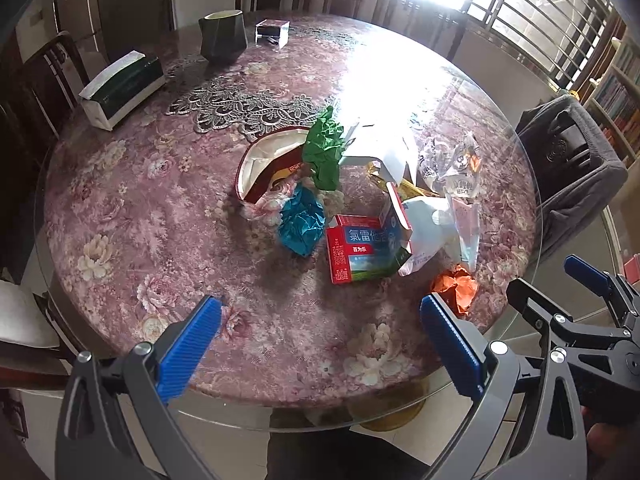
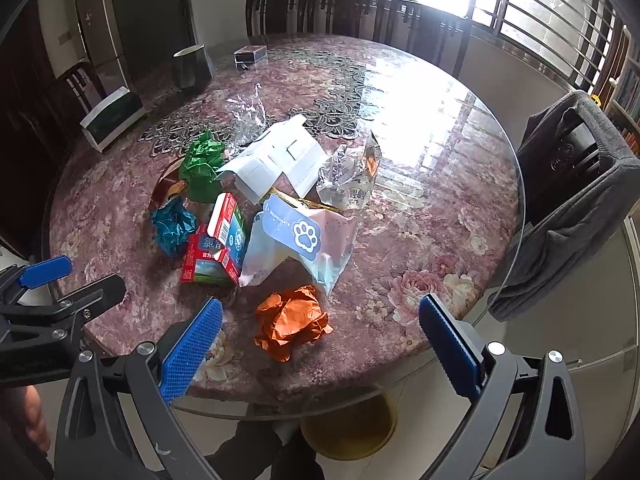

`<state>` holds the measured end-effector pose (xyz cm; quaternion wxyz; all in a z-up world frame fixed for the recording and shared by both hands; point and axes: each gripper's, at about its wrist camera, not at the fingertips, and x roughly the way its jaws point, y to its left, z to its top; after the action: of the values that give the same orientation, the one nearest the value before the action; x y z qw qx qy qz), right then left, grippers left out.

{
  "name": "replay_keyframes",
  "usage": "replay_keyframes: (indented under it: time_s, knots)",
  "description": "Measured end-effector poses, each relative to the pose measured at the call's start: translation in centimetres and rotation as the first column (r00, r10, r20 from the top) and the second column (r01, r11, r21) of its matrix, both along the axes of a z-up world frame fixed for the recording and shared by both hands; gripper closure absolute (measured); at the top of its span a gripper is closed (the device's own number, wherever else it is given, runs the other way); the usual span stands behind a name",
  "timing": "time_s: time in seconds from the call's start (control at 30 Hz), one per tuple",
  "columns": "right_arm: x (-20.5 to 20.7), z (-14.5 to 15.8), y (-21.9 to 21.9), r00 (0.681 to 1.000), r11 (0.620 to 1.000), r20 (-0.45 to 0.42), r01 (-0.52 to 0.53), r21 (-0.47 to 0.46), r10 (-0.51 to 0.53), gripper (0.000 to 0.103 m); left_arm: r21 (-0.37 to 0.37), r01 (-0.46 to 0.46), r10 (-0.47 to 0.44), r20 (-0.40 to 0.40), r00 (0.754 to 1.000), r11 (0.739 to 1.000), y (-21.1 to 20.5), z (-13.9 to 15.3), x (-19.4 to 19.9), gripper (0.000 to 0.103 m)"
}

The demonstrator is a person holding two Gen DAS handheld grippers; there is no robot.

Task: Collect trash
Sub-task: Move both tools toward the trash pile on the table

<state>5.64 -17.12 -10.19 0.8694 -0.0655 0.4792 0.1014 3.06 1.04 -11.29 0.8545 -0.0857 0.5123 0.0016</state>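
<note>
Looking through the left wrist view, the left gripper is at the bottom of the frame with its blue jaws wide apart and nothing between them, above the near edge of the round table. At the centre of the frame lies the trash: a green paper ball, a teal paper ball, a red and blue carton, and an orange paper ball at the lower right. The right gripper shows at the right edge, also open. In the right wrist view, the right gripper fills the bottom, its jaws wide apart and empty, and the orange paper ball lies on the table between them, lower centre, not touched. A white pouch with a paw print is just above it, beside the carton.
</note>
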Motion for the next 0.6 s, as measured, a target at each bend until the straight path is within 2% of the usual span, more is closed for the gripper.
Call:
replay_keyframes:
  time_s: [0.6]
  knots:
    - [0.38,-0.6,-0.14,1.0,1.0,-0.006,-0.015,0.019,0.015,0.008,0.036,-0.008,0.008,-0.001,1.0,0.999,-0.24,-0.14,0.07,0.004]
